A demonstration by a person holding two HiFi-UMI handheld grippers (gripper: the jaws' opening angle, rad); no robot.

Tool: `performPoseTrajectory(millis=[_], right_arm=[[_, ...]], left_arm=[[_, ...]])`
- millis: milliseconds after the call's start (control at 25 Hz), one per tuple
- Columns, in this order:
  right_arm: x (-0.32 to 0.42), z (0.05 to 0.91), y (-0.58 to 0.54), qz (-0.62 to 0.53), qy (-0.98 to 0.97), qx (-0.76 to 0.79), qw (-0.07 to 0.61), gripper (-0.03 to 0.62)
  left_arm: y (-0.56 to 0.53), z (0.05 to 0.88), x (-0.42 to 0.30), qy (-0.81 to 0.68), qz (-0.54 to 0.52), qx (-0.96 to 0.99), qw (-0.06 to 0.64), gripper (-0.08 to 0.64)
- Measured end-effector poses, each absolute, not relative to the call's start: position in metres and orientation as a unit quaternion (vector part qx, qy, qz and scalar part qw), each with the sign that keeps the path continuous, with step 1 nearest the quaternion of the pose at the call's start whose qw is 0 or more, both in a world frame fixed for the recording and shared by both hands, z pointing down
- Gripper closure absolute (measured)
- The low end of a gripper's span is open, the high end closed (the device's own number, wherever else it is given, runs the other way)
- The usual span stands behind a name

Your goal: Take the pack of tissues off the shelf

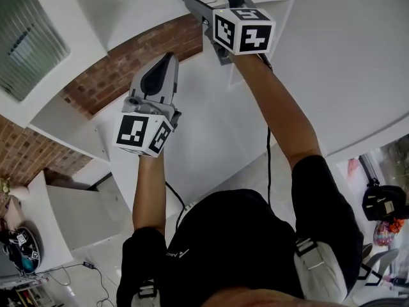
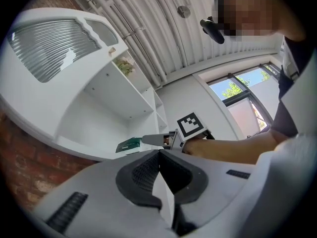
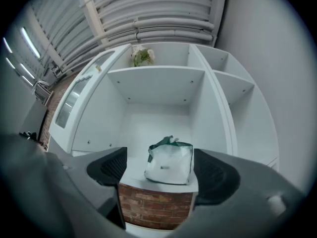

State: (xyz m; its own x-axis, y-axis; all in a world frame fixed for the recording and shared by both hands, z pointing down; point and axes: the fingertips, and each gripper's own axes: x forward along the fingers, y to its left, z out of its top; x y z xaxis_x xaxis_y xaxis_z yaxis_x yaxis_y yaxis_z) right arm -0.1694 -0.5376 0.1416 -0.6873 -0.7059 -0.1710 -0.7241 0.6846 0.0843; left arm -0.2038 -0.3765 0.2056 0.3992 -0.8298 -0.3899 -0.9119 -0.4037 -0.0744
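Jaws of the right gripper [image 3: 159,158] stood wide apart, with the pack of tissues [image 3: 169,162] framed in the gap between them; a strip of white showed between the pack and the left pad, and nothing showed either pad pressing on it. The pack, white plastic with a dark green top, sat upright at the front edge of the shelf [image 3: 132,168], just above a brick face [image 3: 156,205] below the board. Behind it the compartment's white back wall rose to a second board, and a small plant [image 3: 142,56] stood in the compartment above that. From the head view this gripper was raised high on an outstretched forearm [image 1: 278,107], its marker cube [image 1: 243,29] turned to the camera. The left gripper [image 2: 159,155] had its jaws together with nothing between them; it was held lower and to the left, well apart from the shelf's board, pointing up toward the other gripper and the green end of the pack.
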Motion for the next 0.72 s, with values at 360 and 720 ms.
performPoseTrajectory(millis=[360, 720], right_arm=[[-0.202, 0.147, -0.596, 0.056, 0.916, -0.398, 0.007, 0.123], [-0.210, 0.157, -0.612, 0.062, 0.904, -0.421, -0.037, 0.134]], left_arm=[[-0.404, 0.208, -0.215, 0.535, 0.148, -0.820, 0.140, 0.561], [-0.406, 0.212, -0.221, 0.539, 0.147, -0.818, 0.141, 0.561]])
